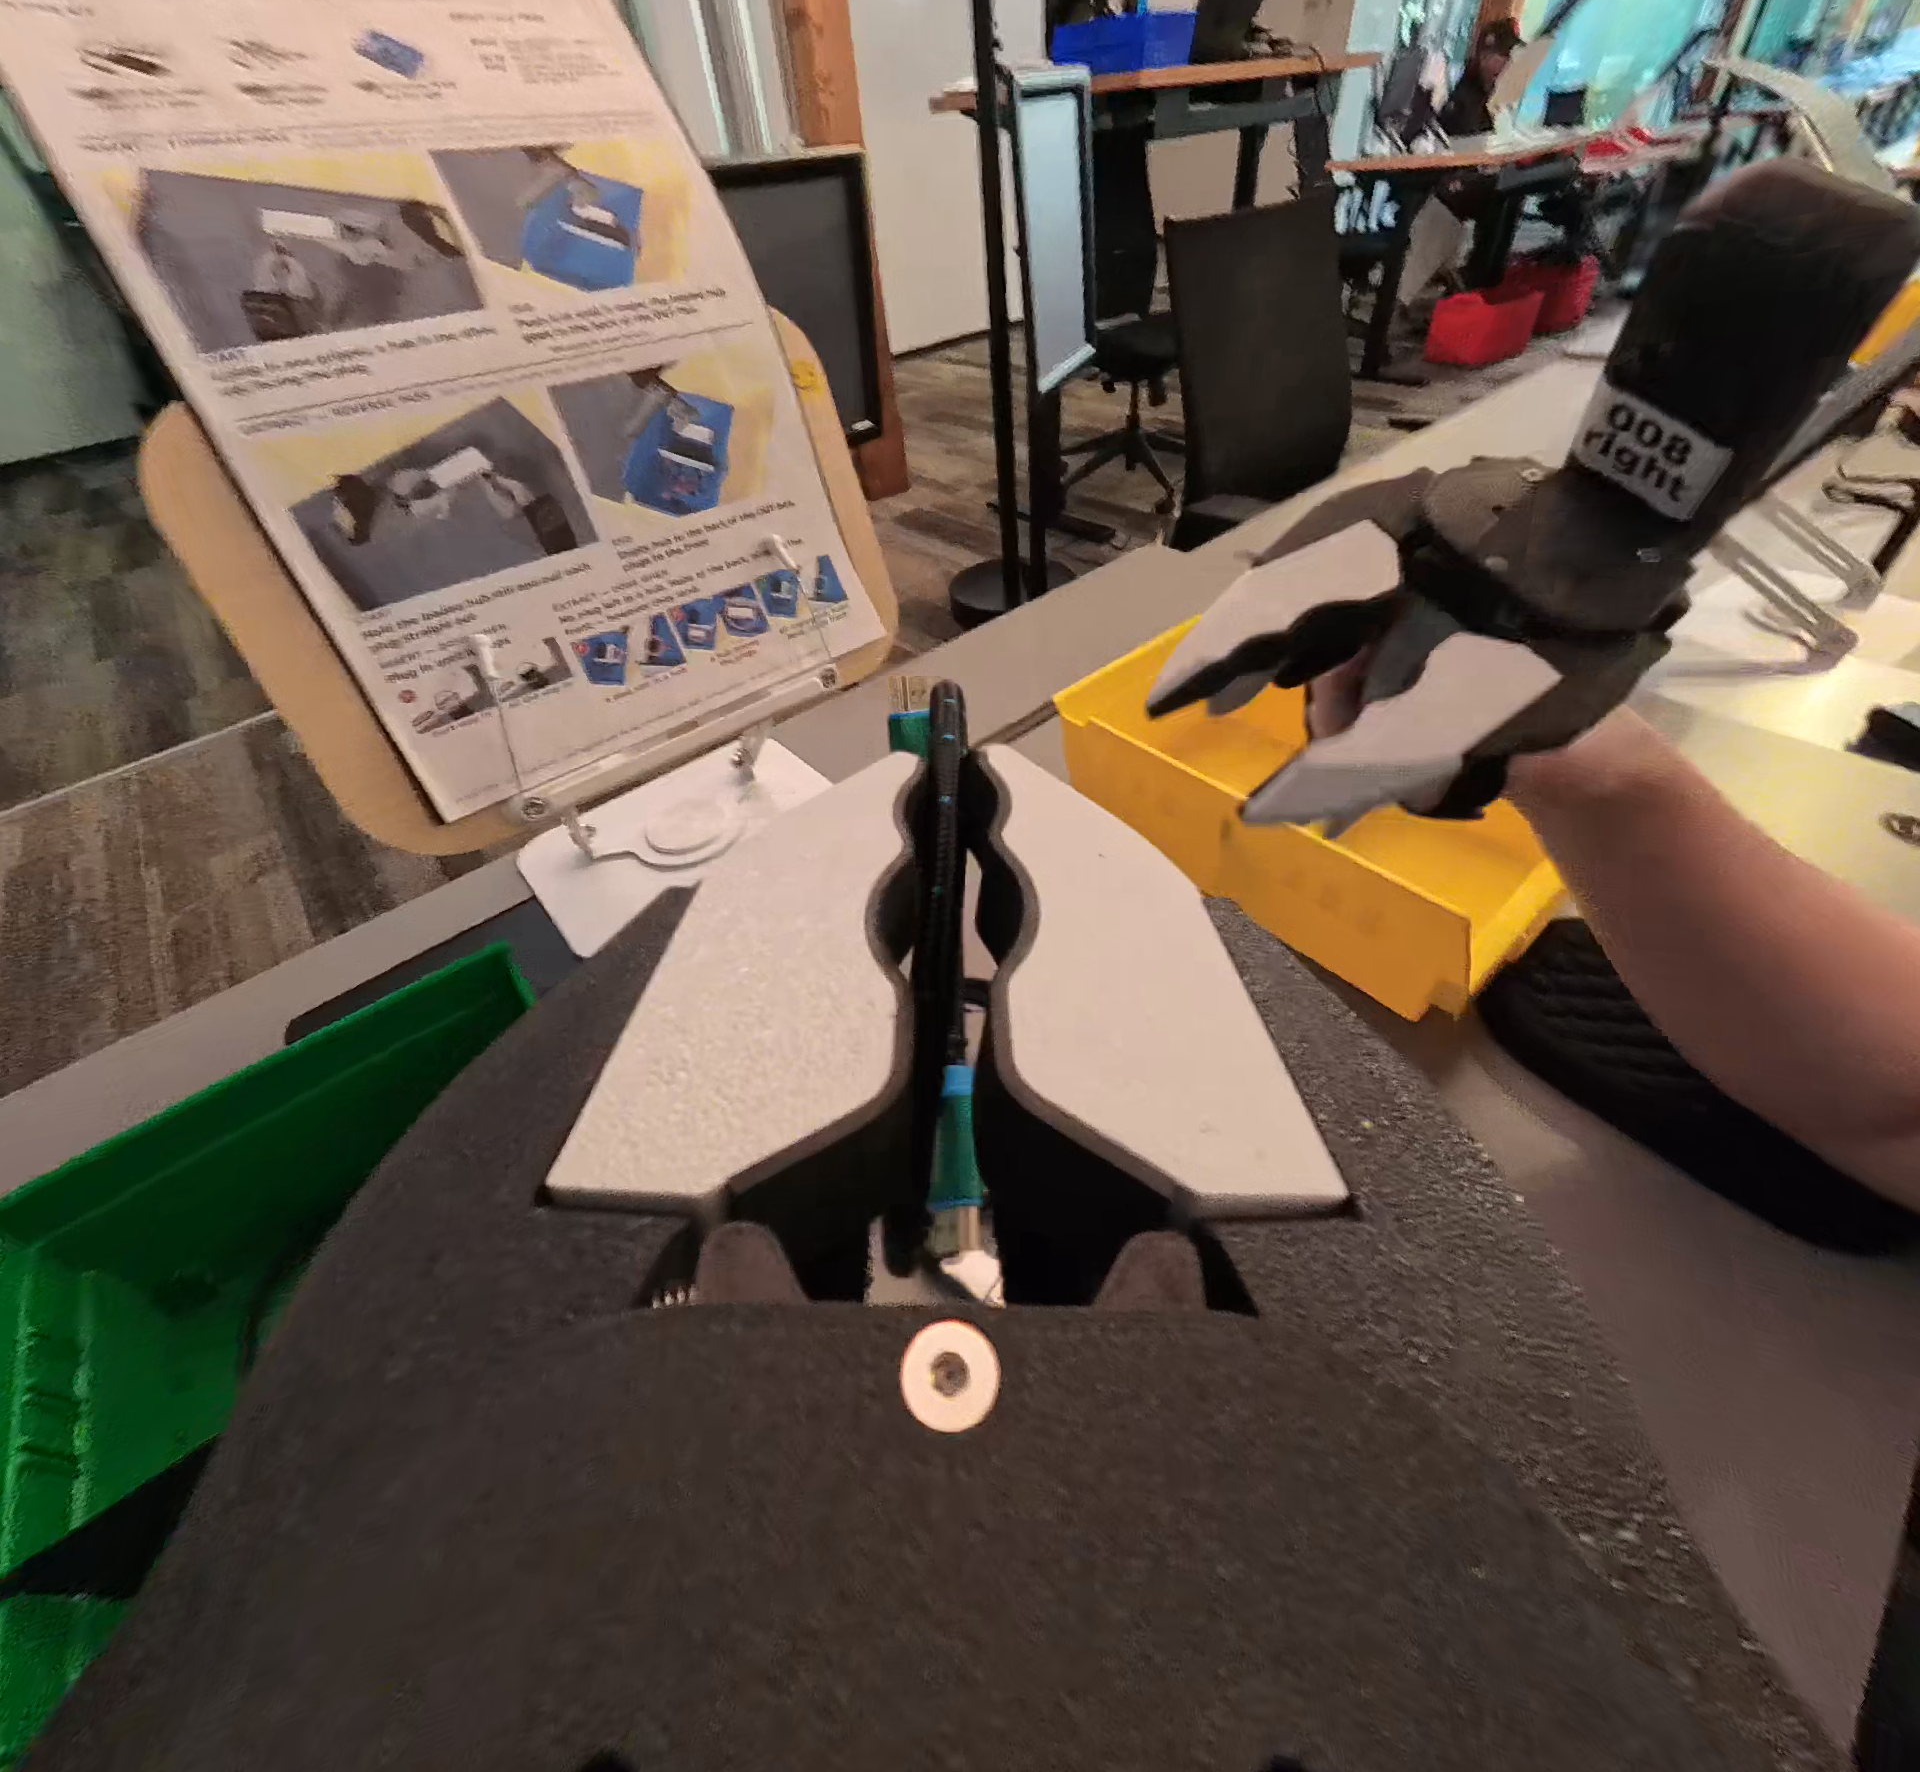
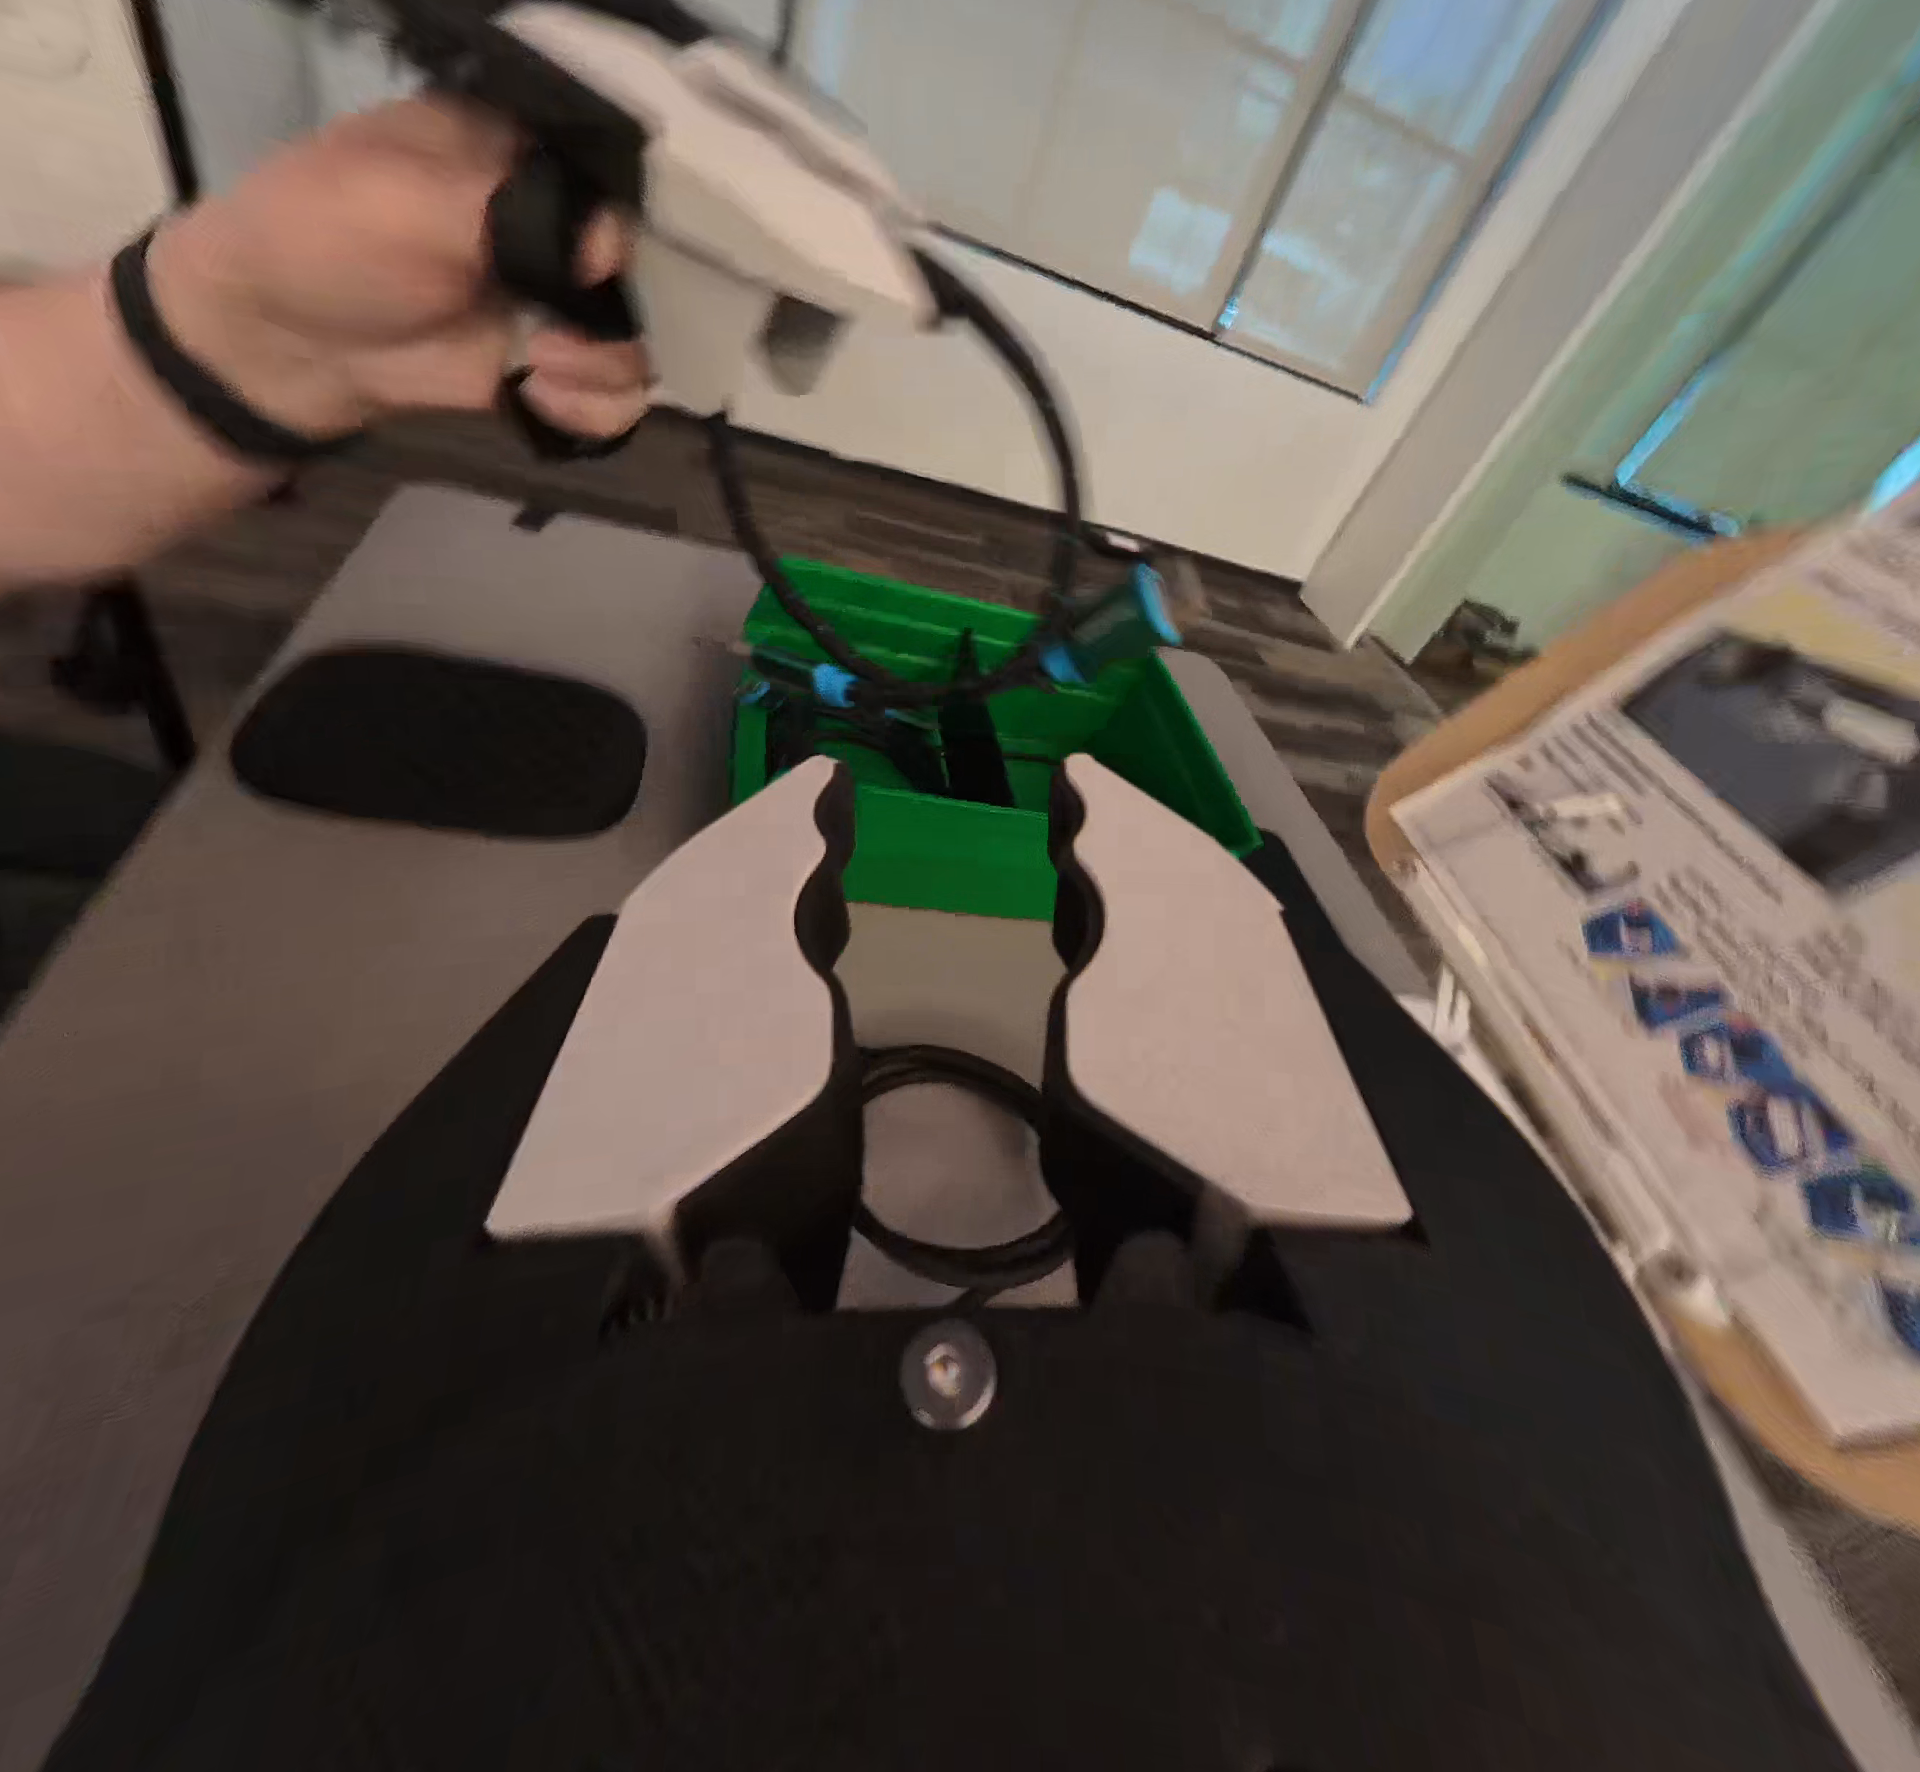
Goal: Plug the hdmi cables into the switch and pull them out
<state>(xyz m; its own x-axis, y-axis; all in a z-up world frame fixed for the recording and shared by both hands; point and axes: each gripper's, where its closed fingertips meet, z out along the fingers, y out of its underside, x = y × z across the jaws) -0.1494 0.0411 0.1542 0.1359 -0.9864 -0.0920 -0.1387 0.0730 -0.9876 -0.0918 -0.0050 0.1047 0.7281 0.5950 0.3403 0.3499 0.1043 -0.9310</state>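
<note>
Item: HDMI cable [image 1: 943, 849], black braided, teal plugs; light, limp, springy (best gripped at a rigid plug, judging by the droop).
Left gripper [image 1: 940, 787]: fingers pinching cable mid-length, loop dangling over green bin [image 2: 940, 855].
Right gripper [image 2: 945, 787]: fingers spread, empty, hovering above yellow bin [image 1: 1340, 901].
Switch: not visible.

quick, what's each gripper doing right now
left gripper: closed on the black braided hdmi cable
right gripper: open, holding nothing

I count two tools, left [image 1: 945, 766] and right [image 2: 945, 829], one HDMI cable [image 2: 1049, 434], one green bin [image 2: 945, 849], one yellow bin [image 1: 1340, 912], one instruction board [image 1: 416, 351].
</note>
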